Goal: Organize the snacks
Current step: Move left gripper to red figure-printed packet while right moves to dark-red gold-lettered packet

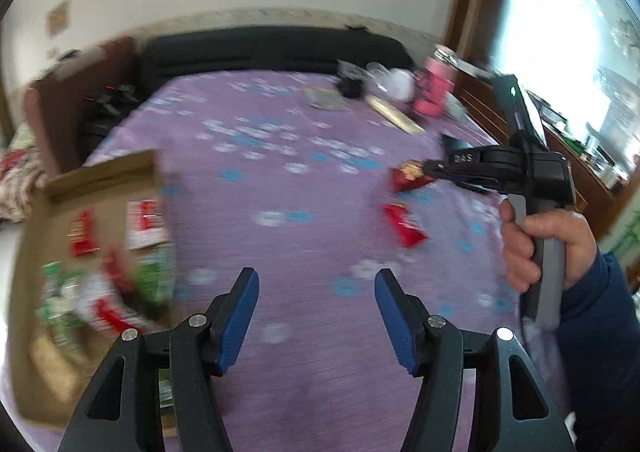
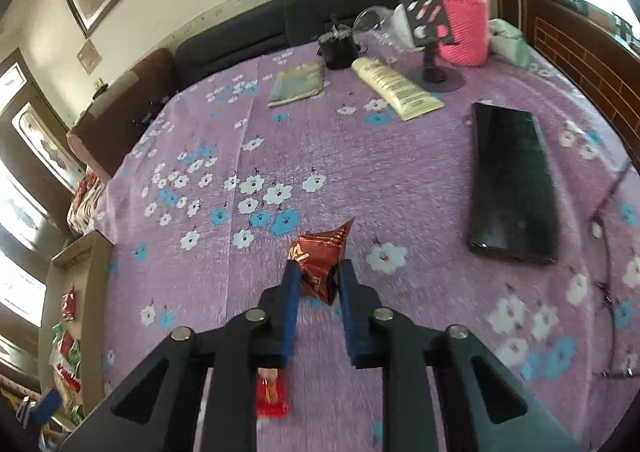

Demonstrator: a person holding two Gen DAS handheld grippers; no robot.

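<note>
My right gripper point(image 2: 319, 274) is shut on a dark red snack packet point(image 2: 322, 258) and holds it above the purple flowered tablecloth point(image 2: 360, 172). It also shows in the left wrist view point(image 1: 424, 169), holding the packet point(image 1: 408, 176). A second red packet point(image 1: 404, 224) lies on the cloth below it; in the right wrist view it shows under the gripper point(image 2: 272, 396). My left gripper point(image 1: 316, 316) is open and empty, right of a cardboard box point(image 1: 100, 180) with several red and green snack packets point(image 1: 120, 284).
At the far end of the table stand a pink-sleeved bottle point(image 2: 464, 28), a cream tube point(image 2: 396, 86), a booklet point(image 2: 298, 84), a glass jar point(image 2: 374, 30) and a dark cup point(image 2: 338, 46). A long black box point(image 2: 514, 180) lies at the right. A dark sofa point(image 2: 280, 24) runs behind.
</note>
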